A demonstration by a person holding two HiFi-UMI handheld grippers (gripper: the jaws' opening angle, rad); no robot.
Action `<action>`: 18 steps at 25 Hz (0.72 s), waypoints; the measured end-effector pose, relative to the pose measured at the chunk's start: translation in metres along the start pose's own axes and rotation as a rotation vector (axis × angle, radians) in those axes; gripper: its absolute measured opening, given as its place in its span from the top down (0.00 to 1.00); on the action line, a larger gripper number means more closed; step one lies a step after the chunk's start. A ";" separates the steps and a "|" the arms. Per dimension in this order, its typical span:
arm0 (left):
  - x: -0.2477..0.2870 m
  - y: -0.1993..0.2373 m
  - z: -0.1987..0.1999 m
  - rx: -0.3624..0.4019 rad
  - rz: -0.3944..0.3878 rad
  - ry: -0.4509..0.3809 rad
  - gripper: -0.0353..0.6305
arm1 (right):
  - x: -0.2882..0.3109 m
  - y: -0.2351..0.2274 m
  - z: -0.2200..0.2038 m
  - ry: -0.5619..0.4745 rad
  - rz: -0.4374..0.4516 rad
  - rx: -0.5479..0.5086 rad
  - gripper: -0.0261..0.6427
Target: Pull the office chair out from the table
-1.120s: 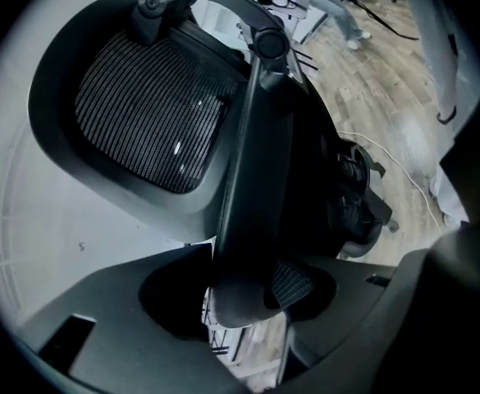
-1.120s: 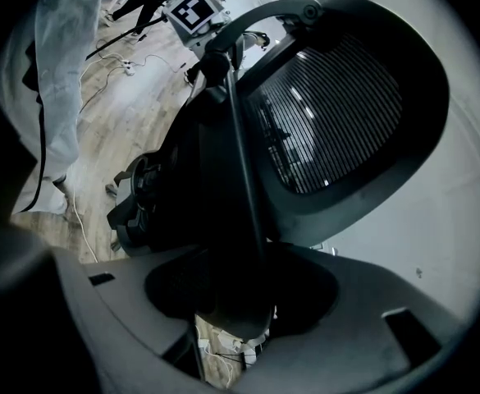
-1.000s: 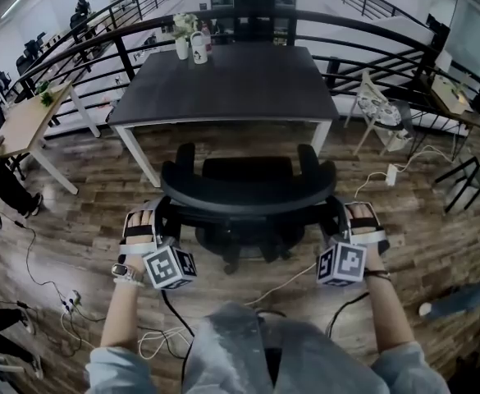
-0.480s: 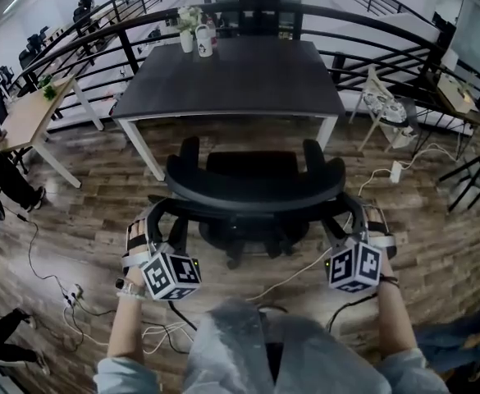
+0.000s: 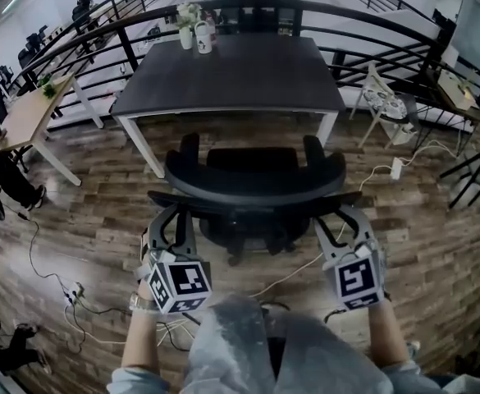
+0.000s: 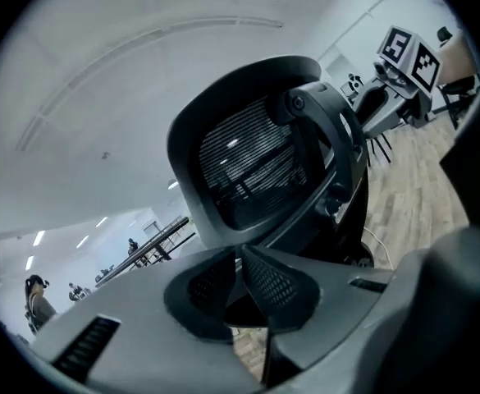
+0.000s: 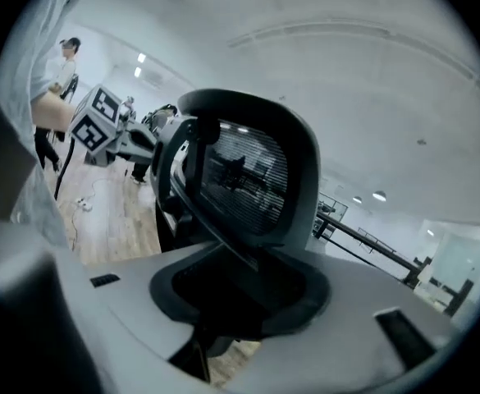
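Office chair [image 5: 254, 183] stands on the wood floor [image 5: 84, 220] near the front edge of the dark table [image 5: 231, 76], backrest toward the person, seat clear of the tabletop. Left gripper [image 5: 172, 218] is by the backrest's left end. Its jaws have just been closing and meet at the tips, with nothing between them. Right gripper [image 5: 343, 220] is by the right end. Its jaws have also been closing but stand apart, and the backrest frame lies just beyond them, ungripped.

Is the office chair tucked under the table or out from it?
Out. In the head view the office chair stands clear of the table, bare floor showing between its armrests and the table's edge.
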State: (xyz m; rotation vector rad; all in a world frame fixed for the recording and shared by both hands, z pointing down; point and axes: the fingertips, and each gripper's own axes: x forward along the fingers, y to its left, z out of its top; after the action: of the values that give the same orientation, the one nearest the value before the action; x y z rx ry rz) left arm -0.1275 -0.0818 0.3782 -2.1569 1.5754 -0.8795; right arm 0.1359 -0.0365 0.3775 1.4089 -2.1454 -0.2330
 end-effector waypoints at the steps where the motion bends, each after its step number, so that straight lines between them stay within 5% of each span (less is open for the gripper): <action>1: -0.002 -0.002 0.003 -0.024 0.000 -0.004 0.89 | -0.002 0.002 0.004 -0.021 0.000 0.047 0.77; 7: -0.010 -0.015 0.007 -0.170 -0.030 0.005 0.93 | -0.001 0.018 0.010 -0.052 0.022 0.221 0.95; 18: -0.022 -0.037 0.015 -0.331 -0.110 0.019 0.93 | 0.000 0.027 0.014 -0.094 -0.003 0.342 0.96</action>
State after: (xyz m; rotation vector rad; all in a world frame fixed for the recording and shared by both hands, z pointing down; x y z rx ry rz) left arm -0.0949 -0.0501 0.3828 -2.4881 1.7280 -0.7129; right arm 0.1070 -0.0273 0.3777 1.6153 -2.3417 0.0741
